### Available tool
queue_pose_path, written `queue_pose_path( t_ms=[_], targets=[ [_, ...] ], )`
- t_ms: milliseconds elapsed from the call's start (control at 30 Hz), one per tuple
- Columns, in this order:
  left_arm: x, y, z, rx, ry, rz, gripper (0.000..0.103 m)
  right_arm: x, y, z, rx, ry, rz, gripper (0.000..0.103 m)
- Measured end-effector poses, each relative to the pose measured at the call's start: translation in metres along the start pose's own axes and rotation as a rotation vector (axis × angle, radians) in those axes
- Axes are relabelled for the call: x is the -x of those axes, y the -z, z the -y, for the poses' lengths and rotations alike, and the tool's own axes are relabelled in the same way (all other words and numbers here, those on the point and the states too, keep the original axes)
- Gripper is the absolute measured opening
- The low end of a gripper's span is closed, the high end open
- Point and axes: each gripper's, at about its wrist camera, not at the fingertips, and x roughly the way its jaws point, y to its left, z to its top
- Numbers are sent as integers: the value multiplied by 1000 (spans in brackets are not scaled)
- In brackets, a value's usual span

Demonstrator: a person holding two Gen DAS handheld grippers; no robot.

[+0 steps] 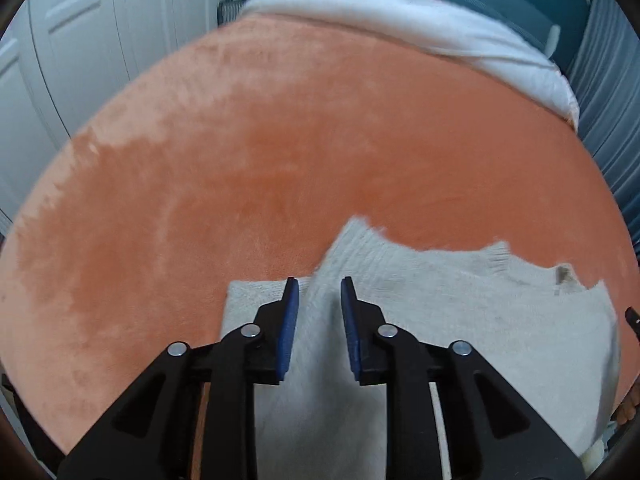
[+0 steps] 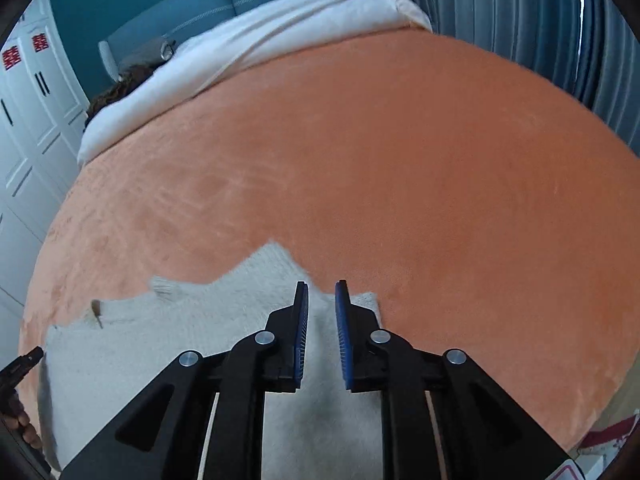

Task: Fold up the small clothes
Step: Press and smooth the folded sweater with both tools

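Left claw (image 1: 319, 292): black arms, blue pads (image 1: 289, 328); jaws stand a little apart, nothing pinched between them; it hangs over the sweater, tilted downward.
Right claw (image 2: 321, 294): same build, blue ribbed pads (image 2: 301, 332); jaws slightly parted, gripping nothing; knit shows in the gap below.
Sweater (image 1: 460, 320): pale cream fuzzy knit, lying flat on the blanket at the near edge of the bed, partly folded; a sleeve or flap is laid across the body, giving a peak toward the far side.
Sweater, right view (image 2: 160, 344): ribbed neckline with a small tag sits toward the left of that view; the same neckline and tag show toward the right in the left view.
Sweater edges: one squared corner pokes out just beside the outer side of each claw; the near part runs under the claws and out of sight.
Blanket (image 1: 280, 160): orange plush, covering most of the bed, brushed in lighter and darker patches.
Duvet (image 2: 256, 40): white, bunched along the far edge of the bed.
Headboard (image 2: 208, 4): blue, padded, behind the duvet.
Wardrobe (image 1: 80, 40): white panelled doors along one side of the bed.
Curtain (image 2: 520, 12): grey-blue, pleated, on the opposite side.
Hand (image 2: 18, 420): glimpsed at the left rim of the right view, holding a black handle.
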Motion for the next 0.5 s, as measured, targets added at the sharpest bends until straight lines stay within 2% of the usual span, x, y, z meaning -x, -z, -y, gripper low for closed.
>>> queue_pose_path(
  t_ms=[67, 133, 200, 233, 300, 333, 367, 400, 500],
  targets=[
    [32, 16, 19, -9, 52, 34, 32, 26, 15, -25, 33, -96, 11, 20],
    [47, 38, 44, -9, 132, 14, 33, 37, 43, -65, 112, -194, -29, 20],
    [41, 66, 67, -10, 206, -66, 33, 37, 75, -107, 190, -284, -98, 20],
    [35, 80, 77, -15, 218, -106, 33, 34, 96, -127, 226, -328, -141, 18],
    [23, 101, 81, -26, 188, -152, 33, 25, 123, -145, 265, -336, -205, 15],
    [23, 105, 78, -44, 180, -132, 33, 19, 133, -144, 269, -318, -237, 10],
    [26, 108, 75, -68, 175, -114, 33, 17, 138, -136, 268, -295, -239, 5],
    [30, 108, 69, -83, 159, -115, 33, 19, 139, -125, 259, -284, -228, 5],
    [42, 112, 41, -47, 143, -122, 33, 32, 135, -69, 158, -205, -191, 4]
  ],
)
